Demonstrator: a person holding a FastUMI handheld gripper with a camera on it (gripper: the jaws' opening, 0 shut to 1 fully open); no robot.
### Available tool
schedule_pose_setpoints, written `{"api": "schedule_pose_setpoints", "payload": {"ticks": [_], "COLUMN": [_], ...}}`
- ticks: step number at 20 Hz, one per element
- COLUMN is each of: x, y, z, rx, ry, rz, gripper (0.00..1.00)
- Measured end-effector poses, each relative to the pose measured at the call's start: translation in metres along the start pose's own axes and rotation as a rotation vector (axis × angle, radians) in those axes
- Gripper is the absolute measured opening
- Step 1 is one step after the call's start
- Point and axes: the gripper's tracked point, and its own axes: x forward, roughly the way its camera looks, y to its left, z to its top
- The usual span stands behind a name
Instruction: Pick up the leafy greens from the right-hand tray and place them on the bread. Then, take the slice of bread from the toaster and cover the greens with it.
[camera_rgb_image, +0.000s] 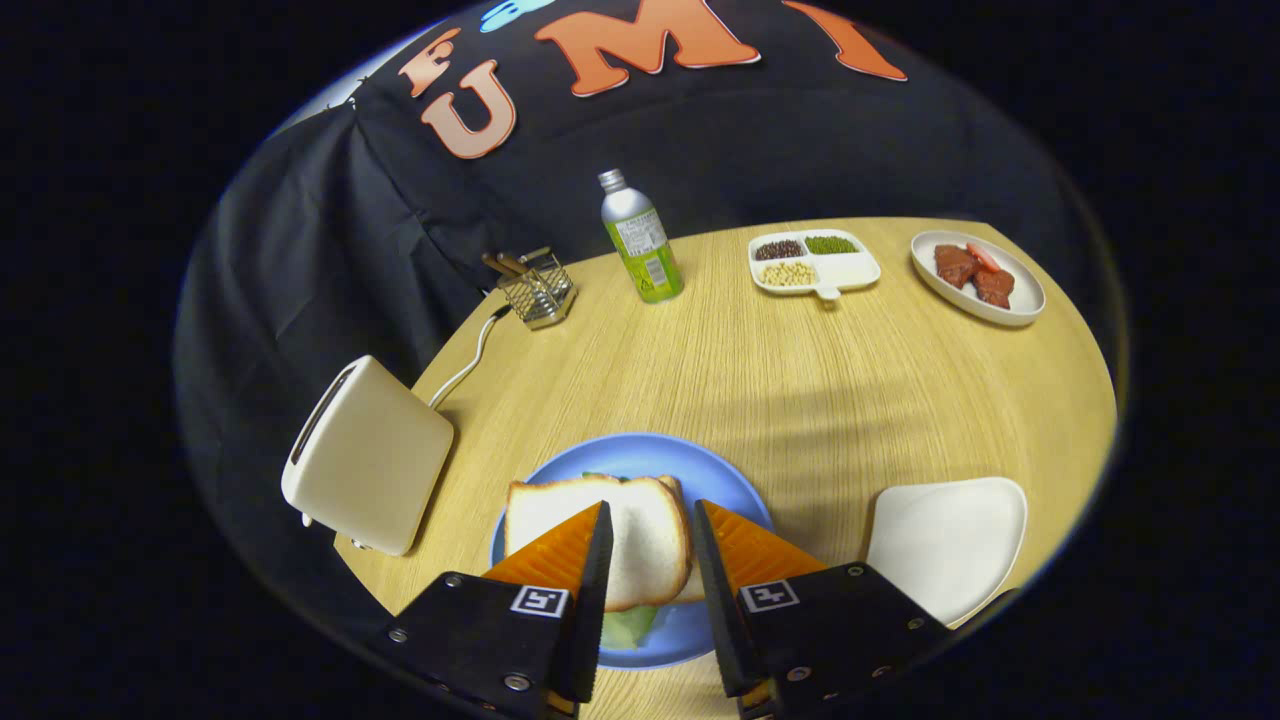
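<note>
Gripper (650, 545) is hovering open and empty over the top bread slice (610, 535), greens (628, 625) peeking out beneath — task's looking finished.

Gripper (648, 520) over blue plate (735, 490), fingers apart, gripping nothing. Bread (640, 535) between fingers, atop greens (628, 626). Toaster (365, 455) left of plate, white tray (945, 545) right. Bottle (641, 238), divided dish (850, 270) beyond.

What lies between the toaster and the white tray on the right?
The blue plate with the sandwich, over which the open gripper hovers, in the gripper view.
</note>
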Motion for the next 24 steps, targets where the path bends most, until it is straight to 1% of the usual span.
{"api": "schedule_pose_setpoints", "payload": {"ticks": [4, 7, 8, 10, 11, 12, 14, 16, 17, 19, 21, 22, 24], "x": [-0.034, -0.069, -0.091, -0.117, -0.130, -0.142, -0.169, -0.202, -0.216, -0.237, -0.260, -0.272, -0.296], "y": [0.006, 0.017, 0.020, 0.027, 0.029, 0.030, 0.033, 0.042, 0.048, 0.057, 0.064, 0.067, 0.064], "z": [0.045, 0.074, 0.083, 0.100, 0.105, 0.110, 0.118, 0.128, 0.131, 0.127, 0.129, 0.130, 0.132], "rx": [-0.073, -0.101, -0.110, -0.154, -0.177, -0.198, -0.218, -0.234, -0.254, -0.276, -0.283, -0.296, -0.310], "ry": [-0.157, -0.280, -0.326, -0.418, -0.449, -0.482, -0.555, -0.640, -0.680, -0.717, -0.765, -0.795, -0.851], "rz": [-0.048, -0.055, -0.053, -0.051, -0.062, -0.077, -0.099, -0.098, -0.082, -0.054, -0.043, -0.048, -0.093], "gripper": [0.63, 0.70, 0.73, 0.76, 0.77, 0.83, 0.91, 0.94, 0.95, 0.96, 0.97, 0.97, 0.97]}}
